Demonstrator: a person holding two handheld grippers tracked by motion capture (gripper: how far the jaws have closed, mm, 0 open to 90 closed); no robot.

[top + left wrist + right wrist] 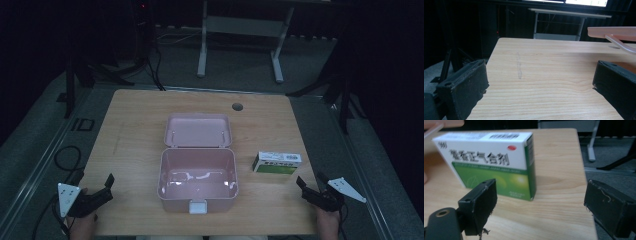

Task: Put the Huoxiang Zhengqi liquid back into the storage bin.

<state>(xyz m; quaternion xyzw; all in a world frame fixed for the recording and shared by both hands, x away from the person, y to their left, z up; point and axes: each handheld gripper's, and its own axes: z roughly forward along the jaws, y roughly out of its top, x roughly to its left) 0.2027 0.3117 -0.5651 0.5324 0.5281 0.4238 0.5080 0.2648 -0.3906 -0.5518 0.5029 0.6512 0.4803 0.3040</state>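
Observation:
A pink plastic box (pixel 198 172) stands open in the middle of the wooden table (pixel 135 125), its lid (pixel 198 130) laid back flat behind it. To its right lies a white and green medicine carton (pixel 276 163); in the right gripper view the carton (pixel 491 162) sits just ahead and left of the jaws. My right gripper (pixel 311 184) rests open at the table's front right corner, nothing between its jaws. At the front left edge my left gripper (pixel 102 186) is open too, over bare wood (pixel 536 75).
The pink box's rim (pixel 614 32) juts in at the upper right of the left gripper view. A round cable hole (pixel 237 106) sits near the table's far edge. Beyond it stands a white desk frame (pixel 240 40); dark stands flank the table.

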